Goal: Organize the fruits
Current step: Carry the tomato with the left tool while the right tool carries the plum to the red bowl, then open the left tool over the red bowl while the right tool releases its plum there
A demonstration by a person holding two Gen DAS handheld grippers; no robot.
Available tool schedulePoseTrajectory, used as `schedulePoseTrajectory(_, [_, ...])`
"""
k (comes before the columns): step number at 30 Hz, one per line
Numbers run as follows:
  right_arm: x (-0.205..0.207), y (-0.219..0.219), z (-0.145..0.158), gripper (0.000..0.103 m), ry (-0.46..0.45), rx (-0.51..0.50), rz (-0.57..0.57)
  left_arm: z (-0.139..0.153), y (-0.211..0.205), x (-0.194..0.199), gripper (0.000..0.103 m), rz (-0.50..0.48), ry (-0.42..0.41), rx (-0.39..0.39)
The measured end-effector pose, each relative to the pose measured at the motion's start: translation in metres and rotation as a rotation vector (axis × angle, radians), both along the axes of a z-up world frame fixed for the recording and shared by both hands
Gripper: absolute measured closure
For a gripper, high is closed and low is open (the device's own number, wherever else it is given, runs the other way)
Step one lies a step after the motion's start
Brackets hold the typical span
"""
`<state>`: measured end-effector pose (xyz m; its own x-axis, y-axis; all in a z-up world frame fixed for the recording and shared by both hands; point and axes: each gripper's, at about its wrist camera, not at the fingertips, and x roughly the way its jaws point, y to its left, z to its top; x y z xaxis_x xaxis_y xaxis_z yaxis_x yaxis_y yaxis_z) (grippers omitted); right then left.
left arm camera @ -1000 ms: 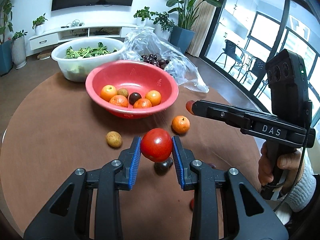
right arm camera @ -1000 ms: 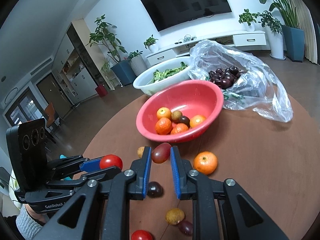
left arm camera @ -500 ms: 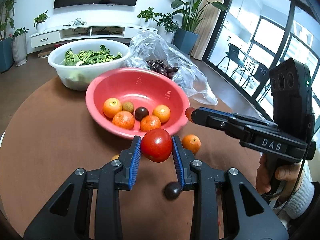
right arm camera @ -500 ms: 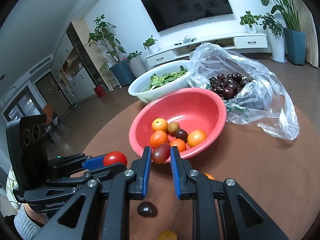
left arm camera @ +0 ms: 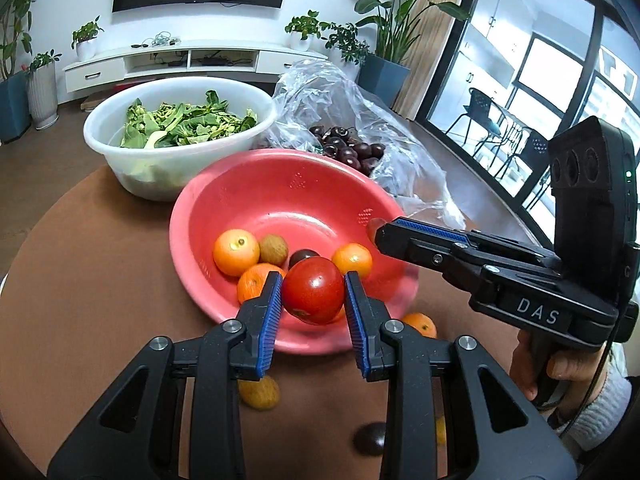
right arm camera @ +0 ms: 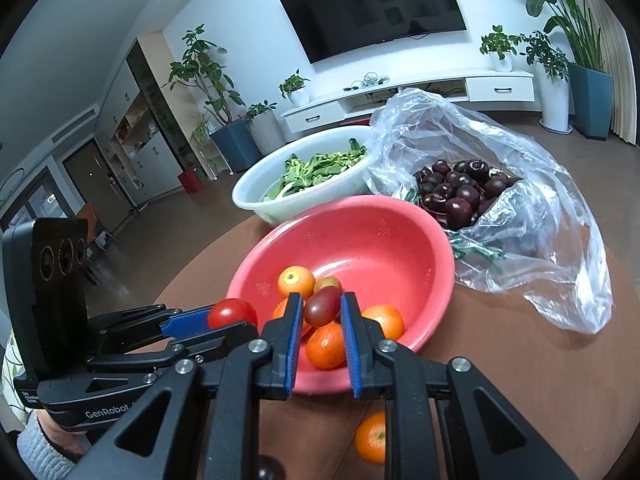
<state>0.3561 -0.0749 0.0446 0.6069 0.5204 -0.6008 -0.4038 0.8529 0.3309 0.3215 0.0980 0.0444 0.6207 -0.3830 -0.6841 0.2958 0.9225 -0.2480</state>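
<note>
The left gripper (left arm camera: pixel 313 294) is clamped on a red tomato (left arm camera: pixel 313 289), held over the near rim of the red bowl (left arm camera: pixel 224 200). The right gripper (right arm camera: pixel 321 314) pinches a smaller, darker plum tomato (right arm camera: pixel 322 306), also above the bowl's near edge.

The left view alone shows the person's hand (left arm camera: pixel 560 368) on the right gripper's handle, and a brown fruit (left arm camera: pixel 259 392) and a dark one (left arm camera: pixel 369 438) loose on the table (left arm camera: pixel 80 300) behind the bowl's near rim. The right view alone shows how full the cherry bag (right arm camera: pixel 520 216) is.

Inside the bowl, oranges (left arm camera: pixel 236 252) crowd the near side; the far half is bare. The white bowl of greens (left arm camera: pixel 176 128) touches its far left rim, and the bag lies just beside its far right. One orange (right arm camera: pixel 372 436) sits on the table near the bowl.
</note>
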Motion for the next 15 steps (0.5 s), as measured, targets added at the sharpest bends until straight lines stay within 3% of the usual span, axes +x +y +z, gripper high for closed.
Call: schedulePoseTrajectory(15, [0.030,0.001,-0.018,0.078,0.013,-0.042,-0.025,-0.018,-0.015,0.040,0.074,0.030,0.009,0.065])
